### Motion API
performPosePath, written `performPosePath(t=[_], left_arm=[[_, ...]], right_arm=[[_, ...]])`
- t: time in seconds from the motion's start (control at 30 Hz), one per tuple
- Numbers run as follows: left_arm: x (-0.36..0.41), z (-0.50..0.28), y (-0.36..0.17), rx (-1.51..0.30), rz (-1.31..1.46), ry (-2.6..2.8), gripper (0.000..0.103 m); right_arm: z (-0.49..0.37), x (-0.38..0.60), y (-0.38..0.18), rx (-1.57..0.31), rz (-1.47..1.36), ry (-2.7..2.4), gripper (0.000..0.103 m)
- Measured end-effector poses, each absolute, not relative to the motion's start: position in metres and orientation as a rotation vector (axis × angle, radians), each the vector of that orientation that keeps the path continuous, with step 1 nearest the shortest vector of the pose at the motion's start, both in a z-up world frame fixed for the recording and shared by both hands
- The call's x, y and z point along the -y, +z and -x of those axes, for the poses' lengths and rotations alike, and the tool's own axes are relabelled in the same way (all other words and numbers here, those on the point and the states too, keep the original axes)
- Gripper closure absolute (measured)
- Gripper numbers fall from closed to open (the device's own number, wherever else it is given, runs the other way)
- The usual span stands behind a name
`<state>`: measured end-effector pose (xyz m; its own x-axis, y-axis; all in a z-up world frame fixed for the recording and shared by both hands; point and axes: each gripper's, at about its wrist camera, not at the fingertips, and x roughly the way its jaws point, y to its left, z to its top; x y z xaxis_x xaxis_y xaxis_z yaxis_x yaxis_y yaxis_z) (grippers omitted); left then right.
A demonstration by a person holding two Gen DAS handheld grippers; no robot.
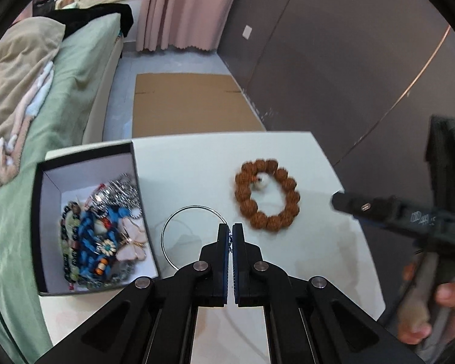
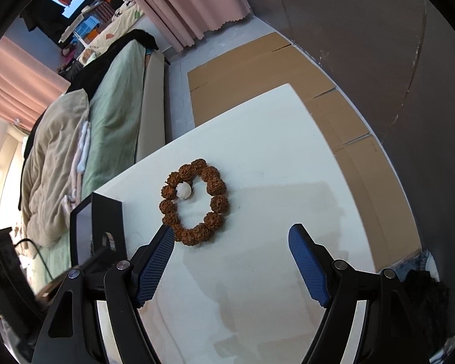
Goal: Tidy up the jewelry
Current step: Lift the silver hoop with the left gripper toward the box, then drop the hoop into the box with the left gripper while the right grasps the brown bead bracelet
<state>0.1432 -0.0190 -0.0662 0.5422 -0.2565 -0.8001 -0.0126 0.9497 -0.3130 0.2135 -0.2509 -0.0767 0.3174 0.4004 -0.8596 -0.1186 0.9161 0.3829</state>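
I find almost nothing I can read here. On the dark body of my right tool, seen from the left wrist view, there is a small pale printed mark, but it is too blurred for me to make out. The flattened cardboard on the floor carries a faint line of print, too small to tell.
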Motion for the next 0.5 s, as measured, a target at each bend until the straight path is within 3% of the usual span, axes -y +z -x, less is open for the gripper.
performPosePath(t=[0.2, 0.5], left_arm=[[0.001, -0.138, -0.053, -0.945, 0.371, -0.168, 0.102], [-0.035, -0.132, -0.036, -0.879, 0.467, -0.167, 0.102]], right_arm=[[-0.22, 0.236, -0.081, -1.2, -0.227, 0.344, 0.027], [-0.236, 0.213, -0.101, -1.224, -0.135, 0.293, 0.038]])
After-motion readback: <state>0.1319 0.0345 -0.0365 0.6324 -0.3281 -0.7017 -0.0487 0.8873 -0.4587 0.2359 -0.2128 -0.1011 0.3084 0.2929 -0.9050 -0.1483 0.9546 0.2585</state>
